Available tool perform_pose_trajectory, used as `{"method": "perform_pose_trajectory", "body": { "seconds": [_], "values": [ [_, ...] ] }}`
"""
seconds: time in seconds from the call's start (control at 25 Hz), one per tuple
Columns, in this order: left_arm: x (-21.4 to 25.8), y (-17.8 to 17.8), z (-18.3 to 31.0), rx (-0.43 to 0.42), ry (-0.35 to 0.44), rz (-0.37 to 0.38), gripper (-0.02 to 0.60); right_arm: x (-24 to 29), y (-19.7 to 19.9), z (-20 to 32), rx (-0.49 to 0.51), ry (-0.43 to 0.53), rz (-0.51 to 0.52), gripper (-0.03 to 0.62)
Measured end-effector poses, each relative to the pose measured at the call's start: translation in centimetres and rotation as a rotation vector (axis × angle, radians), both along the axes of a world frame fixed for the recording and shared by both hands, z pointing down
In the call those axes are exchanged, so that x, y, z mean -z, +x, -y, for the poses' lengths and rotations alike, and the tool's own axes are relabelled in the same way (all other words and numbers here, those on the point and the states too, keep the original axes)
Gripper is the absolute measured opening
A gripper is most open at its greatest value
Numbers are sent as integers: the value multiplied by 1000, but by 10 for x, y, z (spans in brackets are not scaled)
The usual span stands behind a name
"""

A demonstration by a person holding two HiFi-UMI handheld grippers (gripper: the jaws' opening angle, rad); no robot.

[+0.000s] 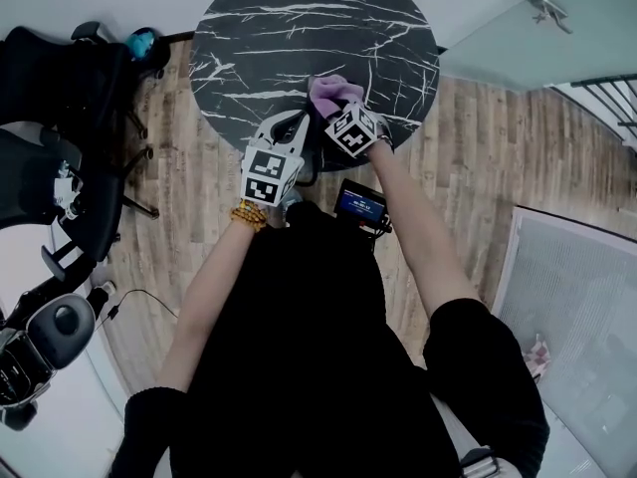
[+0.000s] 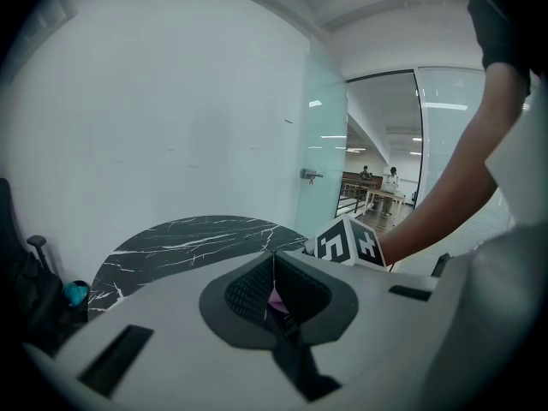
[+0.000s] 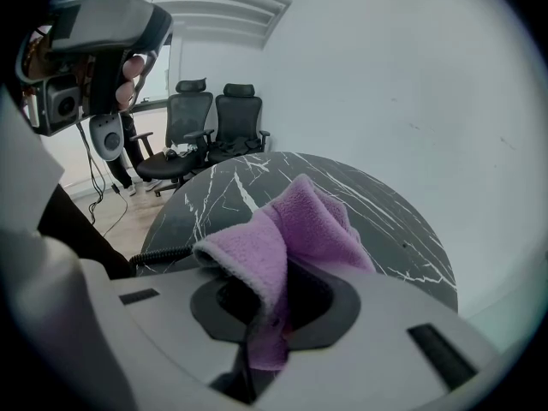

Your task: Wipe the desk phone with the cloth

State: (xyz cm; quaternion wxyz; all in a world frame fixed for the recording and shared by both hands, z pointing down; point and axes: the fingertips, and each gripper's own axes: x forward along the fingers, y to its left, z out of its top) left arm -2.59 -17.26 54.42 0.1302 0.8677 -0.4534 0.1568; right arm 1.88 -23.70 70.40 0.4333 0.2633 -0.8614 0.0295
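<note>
Grippers are sitting in our two hands, over the near edge of the round black table. Our left gripper is squeezing its jaws together. At its 2 o'clock, our right gripper is pinching the purple cloth. A curly black cord is lying at the cloth's 9 o'clock. Black chairs are standing far off at 10 o'clock.

Indoor light was even, soft and fairly bright, with no hard shadows. The ceiling strips behind the glass glowed brightest in my left gripper view. Both gripper views had heavy fisheye bend and black vignetted corners. My left gripper looked soft up close, the cloth fairly sharp. The head view curved at its edges.
</note>
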Motion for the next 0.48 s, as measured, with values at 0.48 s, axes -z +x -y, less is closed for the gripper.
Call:
{"method": "perform_pose_trajectory", "body": {
  "seconds": [0.48],
  "values": [
    [-2, 4, -3, -24, 5, 10, 15, -1, 0, -3, -5, 9, -6, 58]
  ]
}}
